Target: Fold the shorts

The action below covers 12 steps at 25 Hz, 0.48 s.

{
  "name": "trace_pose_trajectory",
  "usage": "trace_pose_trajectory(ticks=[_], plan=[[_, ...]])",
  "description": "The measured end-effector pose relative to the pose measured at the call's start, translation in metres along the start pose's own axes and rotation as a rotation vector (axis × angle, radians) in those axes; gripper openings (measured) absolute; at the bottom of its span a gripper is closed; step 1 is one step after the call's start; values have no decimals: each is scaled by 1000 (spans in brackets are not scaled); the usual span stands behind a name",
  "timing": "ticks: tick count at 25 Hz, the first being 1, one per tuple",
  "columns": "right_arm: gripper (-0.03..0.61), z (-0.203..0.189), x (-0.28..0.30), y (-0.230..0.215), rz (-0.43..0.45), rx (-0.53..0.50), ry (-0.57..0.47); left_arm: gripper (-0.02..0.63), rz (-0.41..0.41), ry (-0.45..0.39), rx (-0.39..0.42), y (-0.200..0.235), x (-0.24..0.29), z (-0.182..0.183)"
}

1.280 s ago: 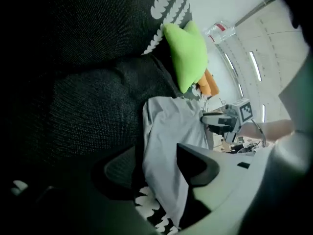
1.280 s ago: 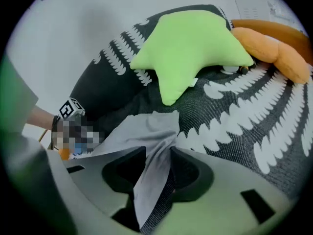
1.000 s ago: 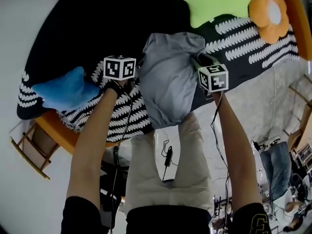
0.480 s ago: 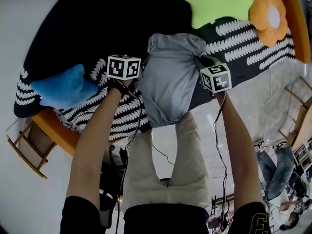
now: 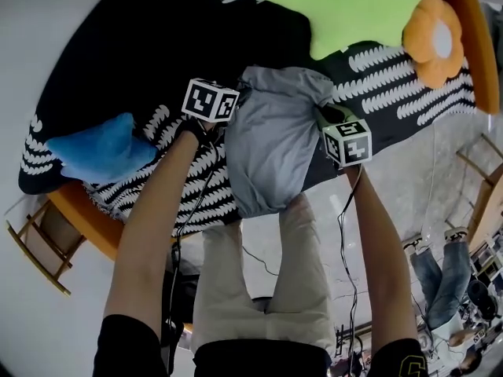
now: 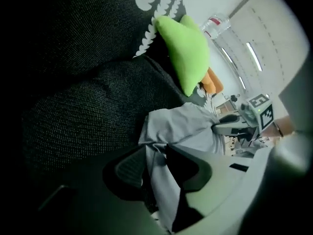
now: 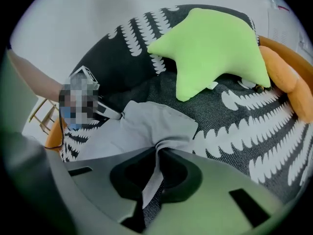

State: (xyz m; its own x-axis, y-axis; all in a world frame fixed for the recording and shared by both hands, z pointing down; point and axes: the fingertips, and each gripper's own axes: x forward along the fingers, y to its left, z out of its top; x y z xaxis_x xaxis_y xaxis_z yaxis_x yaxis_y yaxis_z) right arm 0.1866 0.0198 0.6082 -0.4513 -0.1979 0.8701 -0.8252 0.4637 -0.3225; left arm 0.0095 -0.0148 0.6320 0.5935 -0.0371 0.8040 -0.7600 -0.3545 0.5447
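Right fingers (image 7: 180,176) pinching grey shorts (image 7: 146,126), green cushion (image 7: 215,48) beyond

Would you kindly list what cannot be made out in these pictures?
Shorts: bunched in all views, so waistband and legs cannot be told apart.
Shorts' near end: head view, reaches past the cloth's edge; underside hidden.
Orange cushion: right gripper view, cut off by the edge.
Cloth: left gripper view, near part too dark for its pattern.
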Motion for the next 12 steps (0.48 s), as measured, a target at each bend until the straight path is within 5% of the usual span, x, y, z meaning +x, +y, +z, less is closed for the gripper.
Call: trace_pose_trajectory(ticks=[2,3,5,8,9,12], plan=[[38,10,-9,12,2,23,-22,117,32,-30,36,0,-13,0],[38,13,-14,15,2,28,-27,47,40,-41,48,-3,-18,0],[38,19,-18,18,-2,18,-27,48,35,-60,45,-7,-20,2],[38,30,-11,20,-5,5,-21,133,-14,-72,14,-2,-22,7],[38,33,-8,22,-5,10,-19,22,-18,-54,26,2,-25,6],[38,40,-8,29,-11,34,-24,20,-52,-11,31,2,-34,2]])
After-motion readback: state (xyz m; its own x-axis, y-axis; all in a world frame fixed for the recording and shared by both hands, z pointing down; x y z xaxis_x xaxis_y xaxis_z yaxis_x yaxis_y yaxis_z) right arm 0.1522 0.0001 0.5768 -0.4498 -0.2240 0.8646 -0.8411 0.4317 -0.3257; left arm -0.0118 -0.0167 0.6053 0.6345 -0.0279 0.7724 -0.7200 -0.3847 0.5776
